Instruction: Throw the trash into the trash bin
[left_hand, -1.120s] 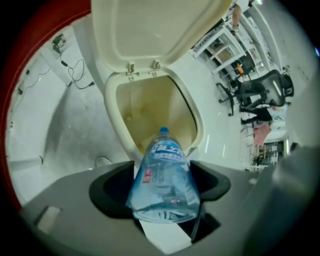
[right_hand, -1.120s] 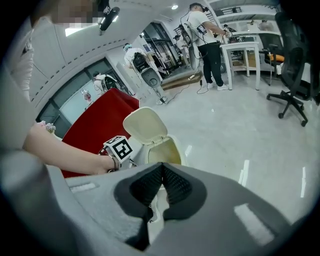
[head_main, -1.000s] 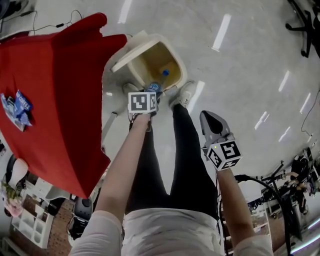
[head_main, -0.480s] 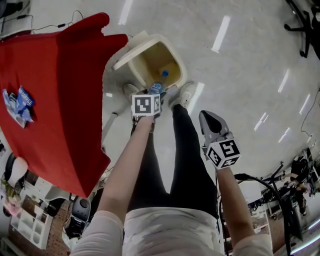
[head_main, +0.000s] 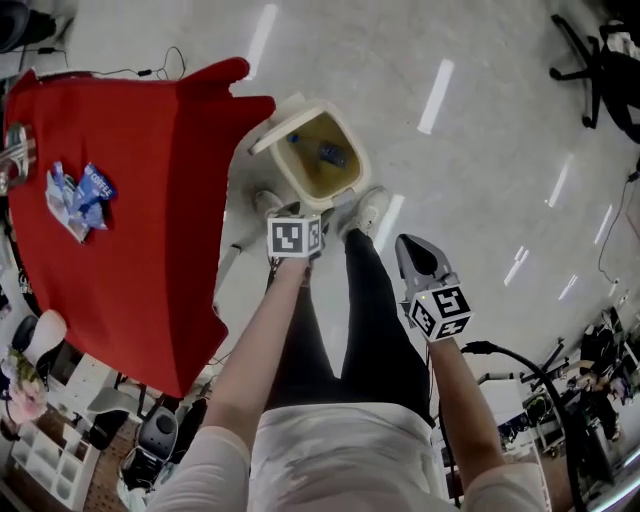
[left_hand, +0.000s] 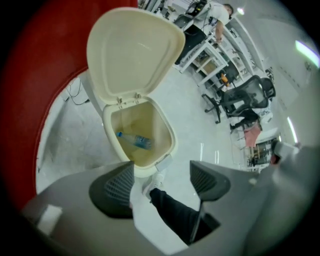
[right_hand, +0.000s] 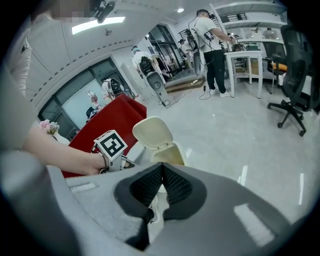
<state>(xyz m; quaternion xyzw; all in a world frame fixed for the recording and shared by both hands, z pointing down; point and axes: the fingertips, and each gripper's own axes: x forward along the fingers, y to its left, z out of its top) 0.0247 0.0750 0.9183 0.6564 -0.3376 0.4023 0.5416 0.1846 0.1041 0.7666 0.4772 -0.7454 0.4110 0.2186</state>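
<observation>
A cream pedal bin (head_main: 345, 185) stands on the floor with its lid (head_main: 284, 131) swung up, beside the red table (head_main: 130, 240). A clear plastic bottle (head_main: 328, 153) with a blue label lies at the bottom of the bin (left_hand: 167, 131); in the left gripper view the bottle (left_hand: 134, 140) shows plainly. My left gripper (head_main: 296, 212) hovers just short of the bin's near rim, and its jaws (left_hand: 160, 180) are open with nothing between them. My right gripper (head_main: 412, 243) hangs off to the right of the bin, shut and empty (right_hand: 161, 185). Blue and white wrappers (head_main: 78, 190) lie on the table.
The person's legs and white shoes (head_main: 372, 210) stand right by the bin's pedal. Cables (head_main: 150, 70) run over the floor behind the table. An office chair (head_main: 600, 70) is at the far right. Another person (right_hand: 212, 45) works at a white desk (right_hand: 245, 60) across the room.
The bottle that my left gripper held over the bin's rim now lies inside the bin, and the left jaws have opened. The right gripper has barely moved.
</observation>
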